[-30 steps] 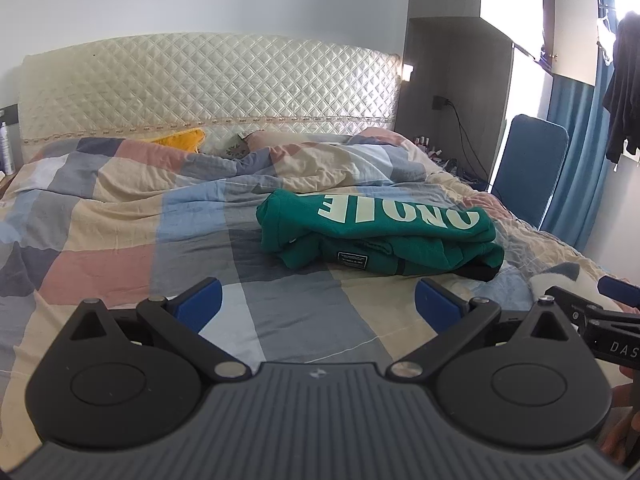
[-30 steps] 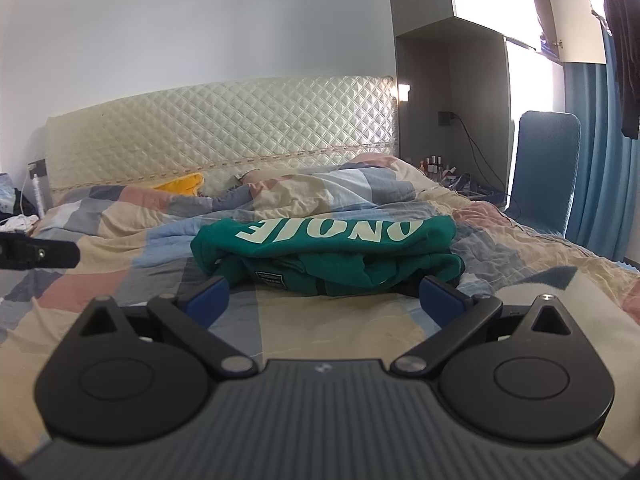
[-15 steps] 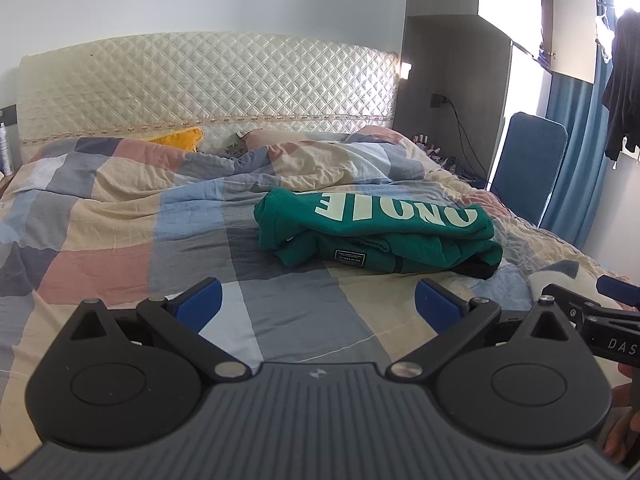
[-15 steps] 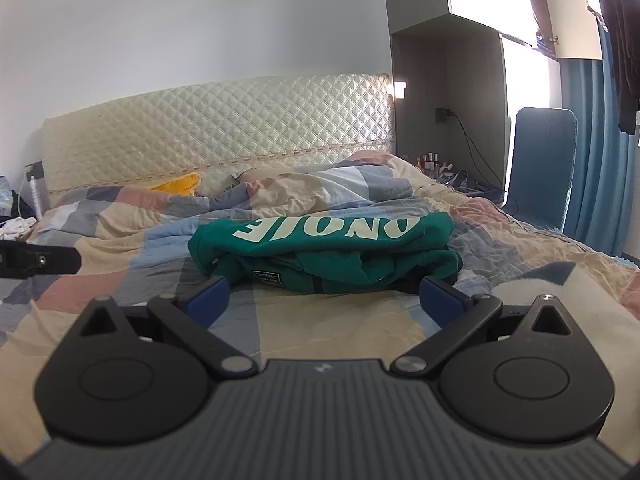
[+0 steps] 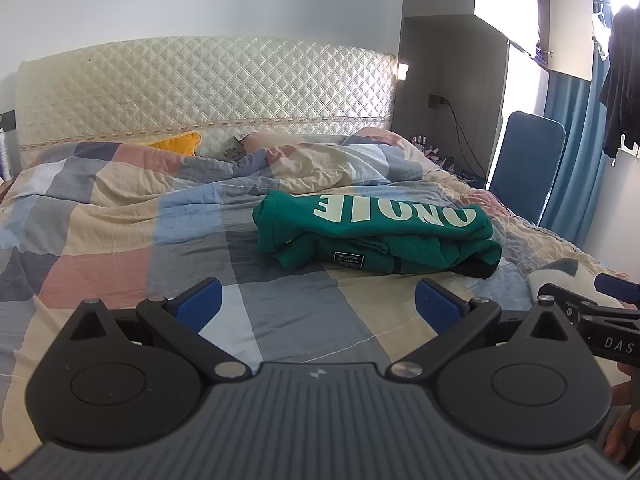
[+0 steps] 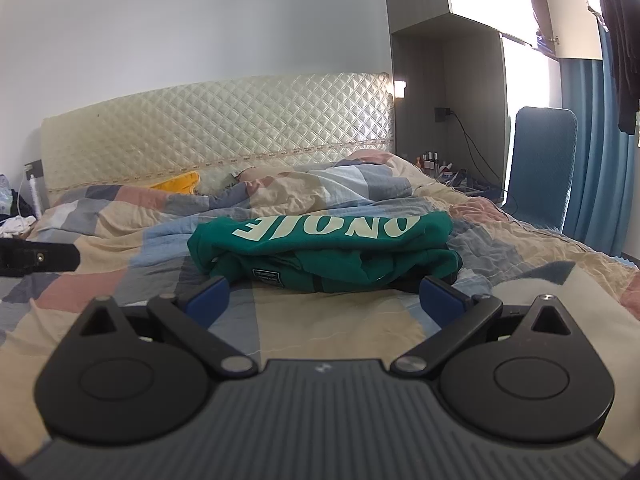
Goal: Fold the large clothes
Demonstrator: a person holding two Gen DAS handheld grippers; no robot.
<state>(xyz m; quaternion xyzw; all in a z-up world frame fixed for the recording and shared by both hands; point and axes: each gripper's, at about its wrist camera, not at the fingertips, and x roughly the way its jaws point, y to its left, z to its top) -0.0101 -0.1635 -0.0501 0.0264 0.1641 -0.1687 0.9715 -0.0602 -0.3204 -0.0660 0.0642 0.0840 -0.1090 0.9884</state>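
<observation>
Beyond the fingers of both grippers lies a bed covered by a patchwork quilt [image 5: 120, 216] in blue, grey, pink and beige squares, rumpled toward the far end. Behind it stands a cream quilted headboard [image 5: 200, 92], with a yellow pillow [image 5: 178, 144] peeking out at its base. Far right of the fingers: a blue chair [image 5: 528, 164], blue curtains [image 6: 588, 152], a dark garment hanging [image 5: 624, 76] by the window, a wall socket with black cable [image 6: 464, 132], small bottles on a bedside surface. Left gripper [image 5: 318, 306] has blue-padded fingers spread wide, nothing between them, bare quilt below. Right gripper [image 6: 324, 298] likewise spread wide and empty; its tips sit just short of the green sweatshirt [image 6: 324, 248], not touching that I can tell. Nothing blocks the path from either gripper to the garment. Sweatshirt is folded into a thick, slightly lumpy bundle, lying mid-bed ahead of the right fingers, ahead and right of the left fingers. Large cream letters run upside down across its top layer; a small dark label shows on the near fold; a black edge pokes out at its right end. Part of the right gripper shows at the left view's right edge, with a hand [image 5: 620, 420] below it.
</observation>
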